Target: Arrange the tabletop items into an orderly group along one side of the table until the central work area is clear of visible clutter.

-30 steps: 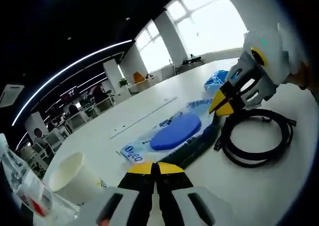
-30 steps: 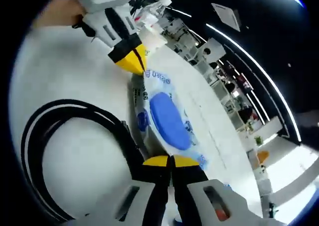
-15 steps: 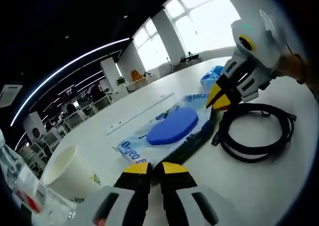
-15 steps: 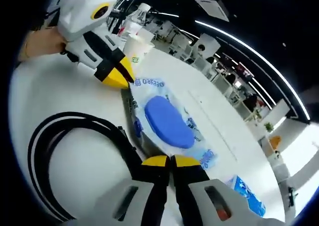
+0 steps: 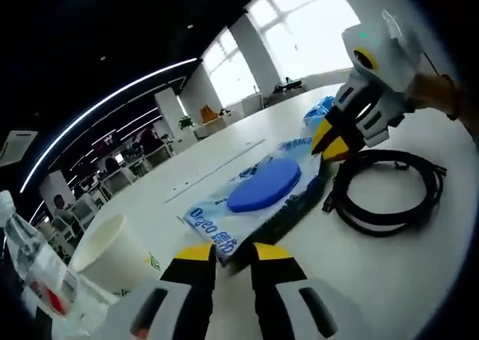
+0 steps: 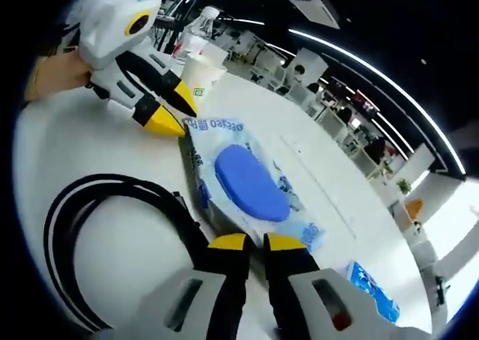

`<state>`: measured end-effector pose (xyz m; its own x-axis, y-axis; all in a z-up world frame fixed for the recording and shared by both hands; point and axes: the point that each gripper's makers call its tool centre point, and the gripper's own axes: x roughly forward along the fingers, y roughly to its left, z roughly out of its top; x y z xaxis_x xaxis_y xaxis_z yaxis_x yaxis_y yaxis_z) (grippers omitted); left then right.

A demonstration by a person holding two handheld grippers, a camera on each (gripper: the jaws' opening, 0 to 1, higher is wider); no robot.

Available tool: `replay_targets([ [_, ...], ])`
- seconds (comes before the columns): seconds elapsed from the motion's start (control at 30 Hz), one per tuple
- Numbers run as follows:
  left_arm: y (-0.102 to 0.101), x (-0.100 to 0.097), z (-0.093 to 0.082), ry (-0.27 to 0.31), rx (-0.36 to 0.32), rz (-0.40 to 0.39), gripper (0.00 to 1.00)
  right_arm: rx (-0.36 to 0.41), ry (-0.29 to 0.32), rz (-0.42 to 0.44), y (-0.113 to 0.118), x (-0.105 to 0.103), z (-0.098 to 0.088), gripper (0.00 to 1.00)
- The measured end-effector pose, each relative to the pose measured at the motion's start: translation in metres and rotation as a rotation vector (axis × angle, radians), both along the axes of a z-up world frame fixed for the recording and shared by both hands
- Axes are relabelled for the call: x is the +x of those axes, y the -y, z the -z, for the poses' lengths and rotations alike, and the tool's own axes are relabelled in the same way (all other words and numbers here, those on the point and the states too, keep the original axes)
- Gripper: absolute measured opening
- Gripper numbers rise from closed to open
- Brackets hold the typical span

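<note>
A wet-wipes pack (image 5: 258, 194) with a blue oval lid lies on the white table (image 5: 419, 280), over a dark flat strip (image 5: 288, 219). My left gripper (image 5: 233, 254) is open, and the pack's near corner reaches just between its jaws. In the right gripper view the left gripper (image 6: 176, 114) sits at the corner of the wipes pack (image 6: 247, 183). My right gripper (image 6: 257, 243) stands at the pack's opposite edge with its jaws slightly parted and nothing in them. From the left gripper view the right gripper (image 5: 331, 145) hangs over a black coiled cable (image 5: 389, 194).
A paper cup (image 5: 105, 250) and a plastic bottle (image 5: 30, 261) stand to the left of my left gripper. A small blue packet (image 5: 322, 115) lies beyond the pack. The cable (image 6: 112, 228) covers the table beside my right gripper. A hand (image 6: 56, 74) holds the left gripper.
My left gripper's jaws have parted from shut, with the pack's corner now between them. The right gripper's jaws have also parted a little. Pack and cable lie as before.
</note>
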<state>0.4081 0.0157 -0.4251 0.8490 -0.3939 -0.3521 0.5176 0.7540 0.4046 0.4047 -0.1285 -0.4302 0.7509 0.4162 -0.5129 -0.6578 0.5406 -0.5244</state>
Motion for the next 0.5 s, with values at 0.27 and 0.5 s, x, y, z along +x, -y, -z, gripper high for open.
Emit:
replay_targets([
  [0.27,-0.003,-0.002,-0.006,-0.01,-0.074,-0.005,0.26,0.073,0.001,0.021,0.007,0.0,-0.012,0.26],
  [0.5,0.003,-0.01,-0.015,-0.008,-0.099,0.029,0.28,0.163,-0.007,0.041,0.016,-0.004,-0.022,0.26],
])
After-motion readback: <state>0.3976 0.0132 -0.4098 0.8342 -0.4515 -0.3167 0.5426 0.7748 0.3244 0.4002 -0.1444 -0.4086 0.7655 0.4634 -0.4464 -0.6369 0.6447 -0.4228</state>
